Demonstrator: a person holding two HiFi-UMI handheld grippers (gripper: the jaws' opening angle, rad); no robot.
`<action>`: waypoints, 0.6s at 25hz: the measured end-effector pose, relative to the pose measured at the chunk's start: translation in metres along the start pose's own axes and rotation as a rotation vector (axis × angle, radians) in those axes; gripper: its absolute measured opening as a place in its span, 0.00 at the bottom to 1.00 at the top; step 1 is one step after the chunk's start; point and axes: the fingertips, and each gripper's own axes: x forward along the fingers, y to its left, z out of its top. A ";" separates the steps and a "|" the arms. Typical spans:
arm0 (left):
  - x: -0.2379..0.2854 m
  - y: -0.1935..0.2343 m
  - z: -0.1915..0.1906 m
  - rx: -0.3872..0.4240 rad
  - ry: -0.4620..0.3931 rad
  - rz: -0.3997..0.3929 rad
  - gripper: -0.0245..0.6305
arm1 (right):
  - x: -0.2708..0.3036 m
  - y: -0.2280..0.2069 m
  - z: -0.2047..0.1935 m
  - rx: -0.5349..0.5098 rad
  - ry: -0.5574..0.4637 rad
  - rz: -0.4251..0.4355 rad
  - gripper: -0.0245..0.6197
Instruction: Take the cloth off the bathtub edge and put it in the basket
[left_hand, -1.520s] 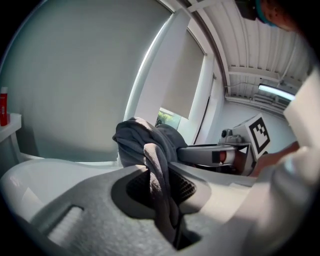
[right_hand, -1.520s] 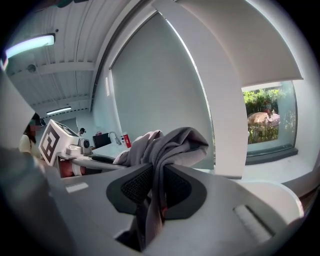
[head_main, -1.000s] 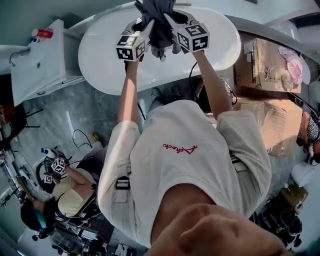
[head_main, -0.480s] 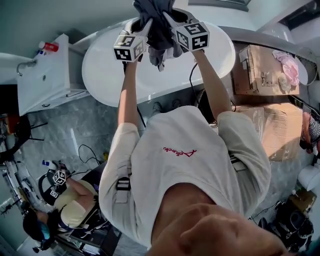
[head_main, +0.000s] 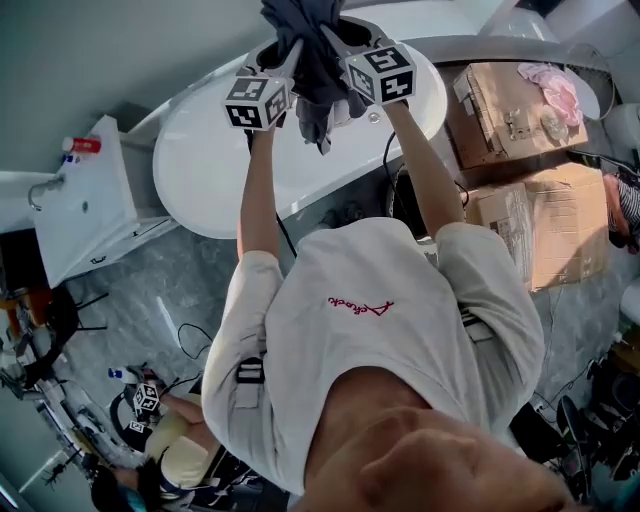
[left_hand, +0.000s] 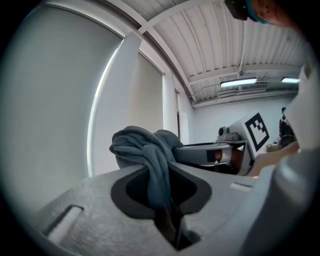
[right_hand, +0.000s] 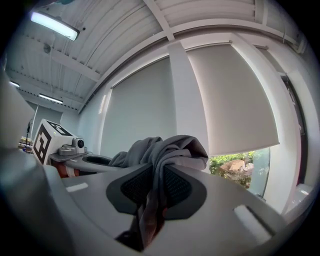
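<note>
A dark grey cloth (head_main: 312, 62) hangs bunched between both grippers, lifted above the white bathtub (head_main: 210, 150). My left gripper (head_main: 287, 48) is shut on one part of the cloth (left_hand: 150, 160), which bulges out past its jaws. My right gripper (head_main: 331, 40) is shut on another part of the cloth (right_hand: 160, 160), folds spilling over the pads. Both grippers point level, side by side, each showing in the other's view. No basket is in view.
A white washbasin (head_main: 85, 210) with a red can (head_main: 82, 145) stands at the left. Cardboard boxes (head_main: 510, 120) with pink fabric (head_main: 555, 90) sit at the right. A seated person (head_main: 170, 455) is at the lower left. Cables lie on the grey floor (head_main: 150, 300).
Both grippers have risen with the cloth held between them, and the head view has swung so the tub and basin sit lower and further left in the frame.
</note>
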 end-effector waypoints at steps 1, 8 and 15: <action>0.006 -0.005 0.001 0.001 -0.004 -0.027 0.13 | -0.005 -0.006 0.001 0.000 -0.002 -0.026 0.14; 0.042 -0.039 0.015 0.042 0.009 -0.211 0.13 | -0.039 -0.041 0.012 0.002 -0.028 -0.204 0.14; 0.075 -0.099 0.040 0.064 -0.038 -0.443 0.13 | -0.102 -0.079 0.030 -0.011 -0.060 -0.428 0.14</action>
